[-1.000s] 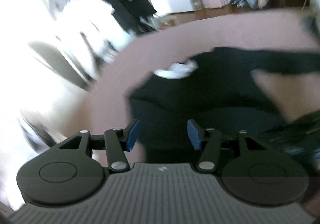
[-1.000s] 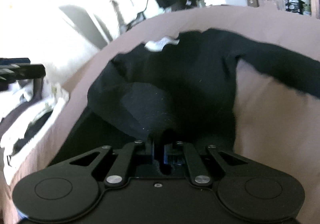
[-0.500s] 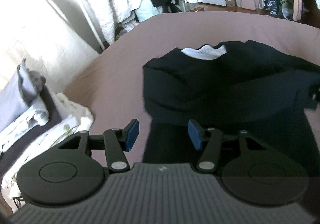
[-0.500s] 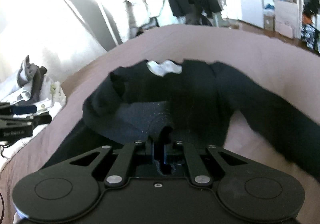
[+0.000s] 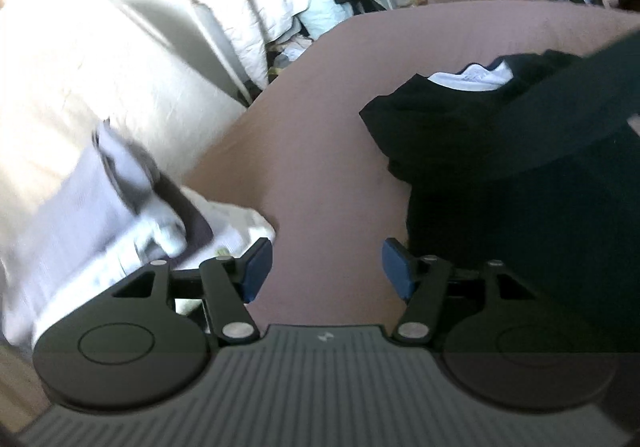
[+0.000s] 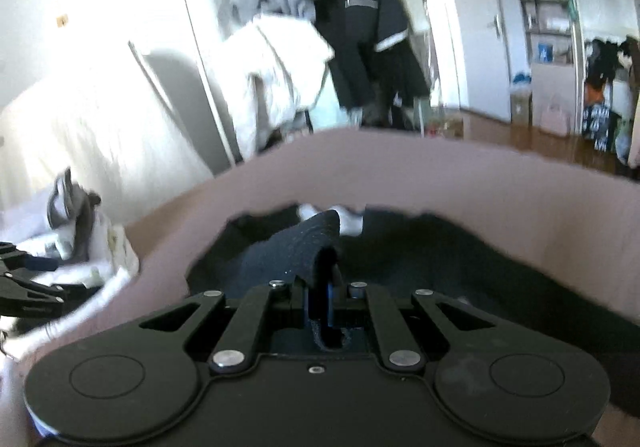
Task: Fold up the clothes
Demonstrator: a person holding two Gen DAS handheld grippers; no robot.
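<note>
Black sweater [image 5: 500,151] is lying spread on the mauve bed [image 5: 320,151], white neck label [image 5: 472,76] showing. My right gripper [image 6: 320,307] is pinching a sleeve [image 6: 296,251] and lifting it over the body; my left gripper [image 5: 324,267] is hovering spread and empty beside the hem. Folding is looking partway done: the body is remaining unfolded. Stacked laundry [image 5: 120,215] is crowding the bed's left edge.

Right edge of the left wrist view cuts off the black long-sleeved garment [image 5: 500,151]; the folded pale clothes pile [image 5: 100,207] at left smears into blur, and the right gripper's [image 6: 320,299] blue pads hide under pinched cloth.
</note>
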